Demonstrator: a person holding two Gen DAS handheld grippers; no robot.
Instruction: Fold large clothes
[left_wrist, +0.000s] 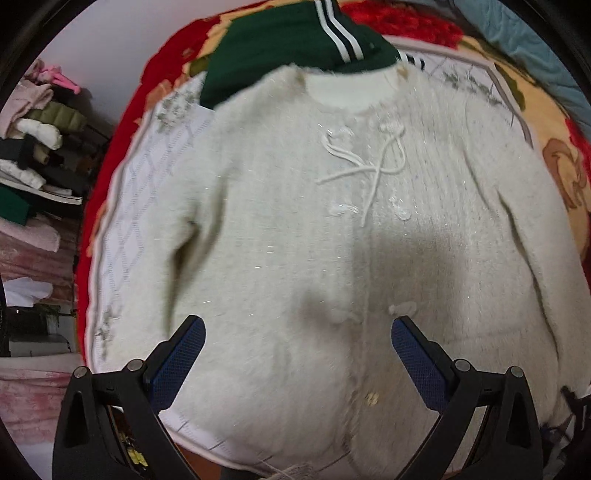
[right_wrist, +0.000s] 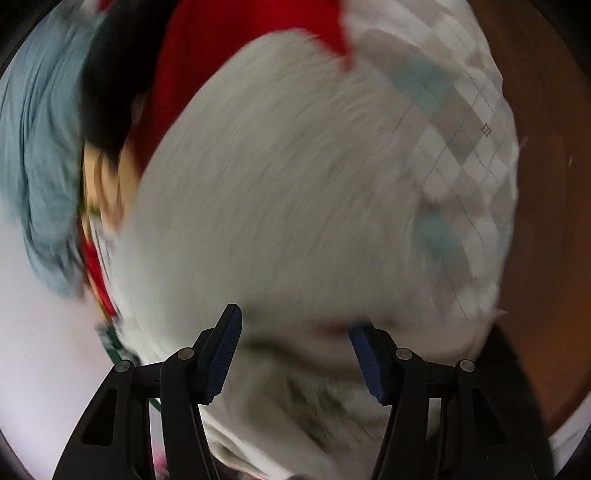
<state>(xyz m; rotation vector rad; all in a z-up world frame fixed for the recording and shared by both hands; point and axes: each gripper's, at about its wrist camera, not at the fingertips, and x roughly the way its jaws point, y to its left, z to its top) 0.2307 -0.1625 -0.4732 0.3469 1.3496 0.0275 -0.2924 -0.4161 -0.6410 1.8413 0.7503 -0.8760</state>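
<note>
Left gripper (left_wrist: 297, 332): nearest the lens in the left wrist view; blue-padded fingers (left_wrist: 181, 354) spread wide, released, nothing between them; hangs over the near hem area of the cardigan.
Right gripper (right_wrist: 295, 332): jaws partly apart, pads clear of each other; view heavily blurred. Pale fabric lies under and past the pads, but no pinch is visible. Reads as released, not grasping.
Cardigan (left_wrist: 295, 240): fuzzy cream knit, front up, spread flat on the white quilted mat (left_wrist: 136, 221). Collar at the far side, hem near. White tie cords (left_wrist: 365, 170) crossed on the chest. Both sleeves run down along the body sides, left one slightly bent.
Green garment (left_wrist: 295, 48): dark green with white stripes, lies at the far edge, touching or just behind the collar.
Surroundings: red patterned blanket (left_wrist: 162, 66) under the mat; stacked clothes (left_wrist: 40, 136) far left on a shelf; grey-and-white diamond-checked fabric (right_wrist: 469, 147) at the right in the right wrist view.
Step in hand: judged as the approach to the first fold; garment laid out, no fold made yet.
Next move calls for: each gripper to settle on an edge, likely a sleeve or side seam, clench through the thick pile, then carry it across the body evenly.
Risk: fluffy knit may slip from a shallow pinch; cords could snag.
</note>
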